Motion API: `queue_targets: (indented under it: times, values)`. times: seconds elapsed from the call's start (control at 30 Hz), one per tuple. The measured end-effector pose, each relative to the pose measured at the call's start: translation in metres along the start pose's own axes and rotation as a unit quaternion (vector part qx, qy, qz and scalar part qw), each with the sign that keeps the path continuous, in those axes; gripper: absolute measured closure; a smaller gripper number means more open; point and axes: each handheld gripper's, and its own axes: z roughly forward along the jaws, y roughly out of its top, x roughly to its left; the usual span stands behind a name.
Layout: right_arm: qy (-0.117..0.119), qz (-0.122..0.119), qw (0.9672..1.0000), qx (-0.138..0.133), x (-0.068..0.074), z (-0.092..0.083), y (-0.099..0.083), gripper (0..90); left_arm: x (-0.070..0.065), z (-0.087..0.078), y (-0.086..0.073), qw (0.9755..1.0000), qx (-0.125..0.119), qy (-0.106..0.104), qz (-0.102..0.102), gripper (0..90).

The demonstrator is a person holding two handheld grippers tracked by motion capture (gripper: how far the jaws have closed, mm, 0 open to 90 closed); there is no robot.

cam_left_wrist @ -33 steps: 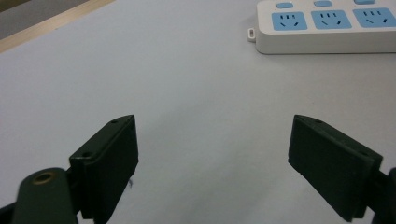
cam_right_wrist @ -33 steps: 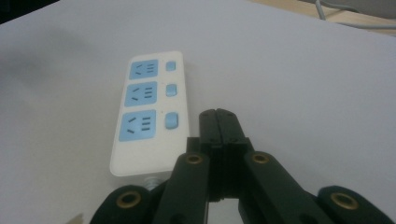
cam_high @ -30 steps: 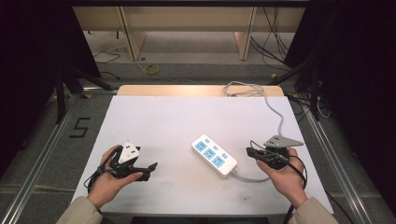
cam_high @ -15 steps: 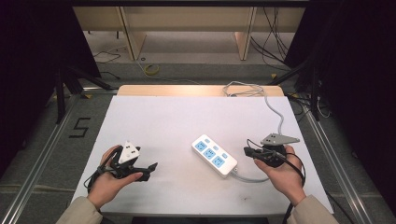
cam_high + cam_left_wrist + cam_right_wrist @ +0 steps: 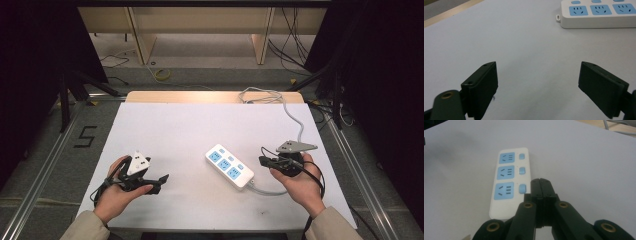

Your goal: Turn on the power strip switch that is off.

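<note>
Lying near the counter's (image 5: 170, 125) middle, toward five o'clock, the white power strip (image 5: 229, 165) points its cord (image 5: 295, 120) end at the right gripper (image 5: 264, 161), whose fingers are pressed together just beside it. At eight o'clock the left gripper (image 5: 162, 179) rests, fingers (image 5: 482, 86) wide apart, gripping nothing.

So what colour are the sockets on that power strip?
Light blue, on a white power strip; clearest in the right gripper view.

Black jaws, brass-ringed screws, beige sleeves (image 5: 85, 227)

White table (image 5: 165, 125), grey floor (image 5: 45, 150) marked "5", wooden shelving (image 5: 200, 25) behind.
</note>
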Motion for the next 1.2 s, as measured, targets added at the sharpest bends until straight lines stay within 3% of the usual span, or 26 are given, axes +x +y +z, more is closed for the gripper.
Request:
queue_targets:
  times: [1.2]
  values:
    - [0.010,-0.007,0.9991,0.040,0.006,0.013,0.016,90.0,0.000,0.001,0.001,1.0000,-0.001,-0.002,0.002,15.6]
